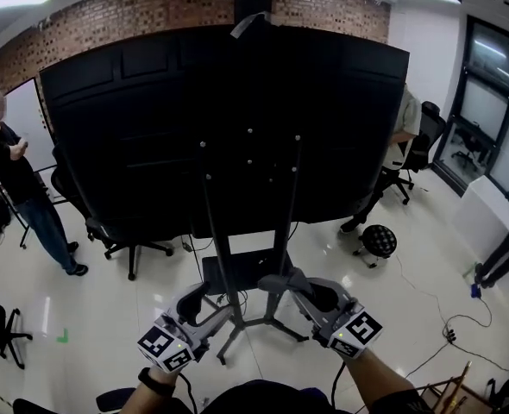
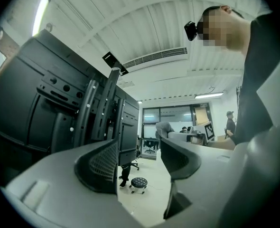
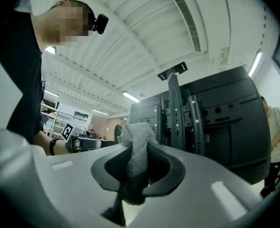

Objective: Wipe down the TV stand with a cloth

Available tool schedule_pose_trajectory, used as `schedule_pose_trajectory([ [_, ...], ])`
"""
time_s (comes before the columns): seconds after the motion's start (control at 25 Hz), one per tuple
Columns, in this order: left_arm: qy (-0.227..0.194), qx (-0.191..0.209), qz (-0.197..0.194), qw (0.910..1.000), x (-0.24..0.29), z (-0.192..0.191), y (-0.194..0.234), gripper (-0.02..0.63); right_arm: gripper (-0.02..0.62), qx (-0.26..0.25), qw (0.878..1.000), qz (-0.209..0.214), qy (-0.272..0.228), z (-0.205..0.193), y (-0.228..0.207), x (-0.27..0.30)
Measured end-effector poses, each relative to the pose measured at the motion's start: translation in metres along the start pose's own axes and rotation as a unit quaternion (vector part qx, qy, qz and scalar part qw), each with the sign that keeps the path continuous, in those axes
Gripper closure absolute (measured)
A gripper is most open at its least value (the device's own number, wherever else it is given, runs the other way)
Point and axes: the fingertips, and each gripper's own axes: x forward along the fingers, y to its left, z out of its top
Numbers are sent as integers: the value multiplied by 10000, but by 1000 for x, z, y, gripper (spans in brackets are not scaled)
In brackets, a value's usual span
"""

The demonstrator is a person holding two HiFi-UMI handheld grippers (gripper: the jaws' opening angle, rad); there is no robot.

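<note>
Left gripper (image 1: 198, 298): at 7 o'clock in the head view; jaws apart with nothing between them, only floor showing through the gap.
TV stand (image 1: 237, 322): centre down to 6 o'clock; it carries the TV (image 1: 151, 119), seen from the back.
Right gripper (image 1: 291, 283): at 5 o'clock, jaws closed on the cloth (image 3: 137, 148).
Cloth position: a pale bunched tuft sticks out past the jaw tips toward 12 o'clock in the right gripper view. It is near the stand but apart from it.
Step in hand: most likely bringing the cloth up to the stand; wiping looks not yet begun.
Doing it well: lead with the tuft, not the hard jaw tips, so only fabric meets the metal.
Stroke: run along each upright (image 1: 211, 222) from 12 o'clock down to 6 o'clock, then out along the legs.
Grip: keep the jaws tight, since a bunched cloth could pull out when dragged.
Free gripper: it could steady an upright so the stand does not shift.
Count, grippers: two.
Count, cloths: one.
Count, uprights: two.
Count, TVs: one.
Count, stools: one, the stool (image 1: 378, 241) at 4 o'clock.
Count, bystanders: three, at 9, 2 and 4 o'clock, the last two only partly seen.
</note>
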Motion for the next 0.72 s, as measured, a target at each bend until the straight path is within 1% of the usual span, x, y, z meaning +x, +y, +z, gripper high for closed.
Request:
schedule_pose_trajectory([
  [0.2,-144,276,-255,9992,14,33,30,302,540,-667,9976,26,-171,39,-18,49],
  [0.4,-418,598,-425,9964,38,73,48,303,540,-1485,9880,84,-425,99,-51,98],
  [0.52,-598,865,-481,9933,58,102,56,304,539,-1996,9785,129,-497,139,-67,126],
  [0.64,-755,1130,-507,9894,78,132,60,304,540,-2626,9631,97,-573,179,-86,151],
  [0.72,-820,1249,-558,9872,91,150,61,304,540,-2956,9535,56,-585,208,-97,167],
])
